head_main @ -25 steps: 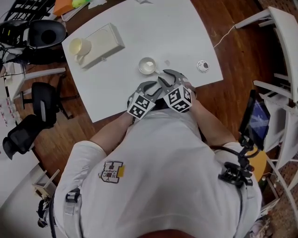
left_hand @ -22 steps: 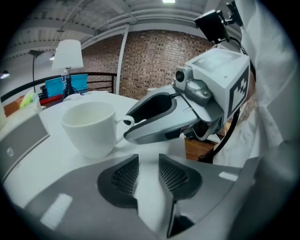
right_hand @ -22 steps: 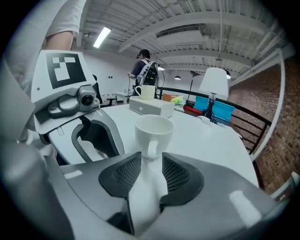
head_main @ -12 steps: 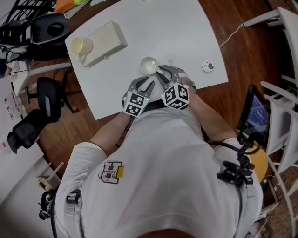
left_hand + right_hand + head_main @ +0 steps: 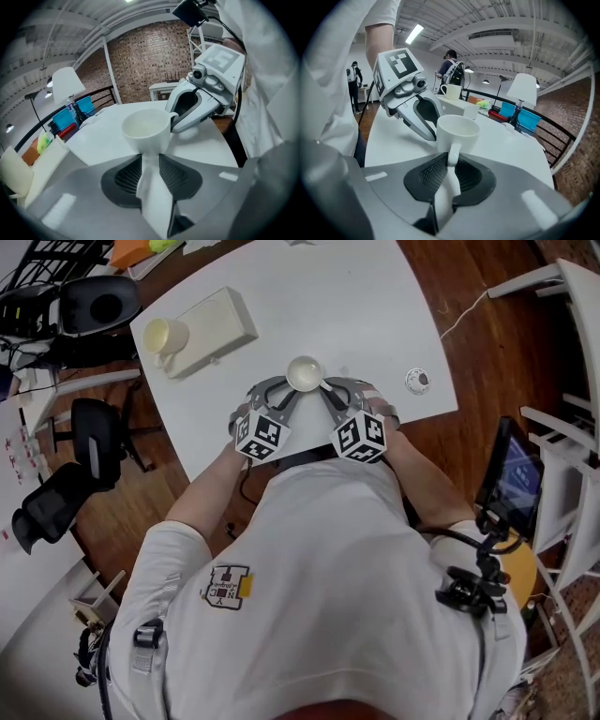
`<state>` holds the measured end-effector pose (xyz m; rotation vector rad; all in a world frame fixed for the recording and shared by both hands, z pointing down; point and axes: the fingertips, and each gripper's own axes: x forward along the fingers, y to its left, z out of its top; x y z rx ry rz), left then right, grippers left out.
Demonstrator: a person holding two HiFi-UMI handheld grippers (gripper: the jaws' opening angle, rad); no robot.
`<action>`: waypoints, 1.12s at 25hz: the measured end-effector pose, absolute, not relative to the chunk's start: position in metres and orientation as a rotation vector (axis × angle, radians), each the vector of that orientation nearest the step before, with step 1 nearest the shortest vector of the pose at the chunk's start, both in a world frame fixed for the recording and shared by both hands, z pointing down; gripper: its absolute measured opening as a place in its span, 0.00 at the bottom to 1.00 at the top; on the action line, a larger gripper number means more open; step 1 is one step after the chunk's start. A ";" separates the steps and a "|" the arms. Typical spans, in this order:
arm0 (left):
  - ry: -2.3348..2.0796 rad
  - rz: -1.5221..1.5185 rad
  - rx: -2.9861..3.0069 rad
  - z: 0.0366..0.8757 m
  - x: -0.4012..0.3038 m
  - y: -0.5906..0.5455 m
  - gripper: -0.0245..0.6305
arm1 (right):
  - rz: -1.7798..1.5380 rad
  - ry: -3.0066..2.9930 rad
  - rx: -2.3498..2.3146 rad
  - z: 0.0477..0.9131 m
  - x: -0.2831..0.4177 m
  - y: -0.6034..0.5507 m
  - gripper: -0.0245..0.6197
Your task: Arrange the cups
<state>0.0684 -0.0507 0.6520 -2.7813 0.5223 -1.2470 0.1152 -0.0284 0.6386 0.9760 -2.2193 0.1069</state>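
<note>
A white cup (image 5: 303, 372) stands on the white table (image 5: 337, 296) near its front edge, between my two grippers. My right gripper (image 5: 327, 390) comes at it from the right. Its jaws are closing, and in the right gripper view the cup's handle (image 5: 452, 152) sits pinched between the pads. My left gripper (image 5: 279, 390) is at the cup's left side. In the left gripper view the cup (image 5: 145, 129) stands just past its tips, and a narrow, empty gap separates the fingers. A second, cream cup (image 5: 161, 336) rests at the left end of a white block (image 5: 214, 326).
A small round object (image 5: 417, 380) lies near the table's right edge. Black chairs (image 5: 94, 306) stand left of the table on the wooden floor. White frames (image 5: 562, 296) stand at the right. A dark screen (image 5: 511, 479) stands at the right, nearer me.
The left gripper has swung out from beside the right one to the cup's left side. The right gripper's jaws have narrowed onto the cup's handle. The cup has stayed in place.
</note>
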 end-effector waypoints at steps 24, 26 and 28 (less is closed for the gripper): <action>0.823 -0.713 -2.933 0.547 0.013 -0.111 0.47 | -0.147 -2.520 0.752 0.543 0.050 -0.083 0.10; 0.861 -0.685 -2.909 0.533 0.003 -0.125 0.47 | -0.187 -2.540 0.729 0.530 0.041 -0.097 0.10; 0.905 -0.673 -2.888 0.525 -0.009 -0.139 0.47 | -0.228 -2.552 0.699 0.522 0.030 -0.113 0.10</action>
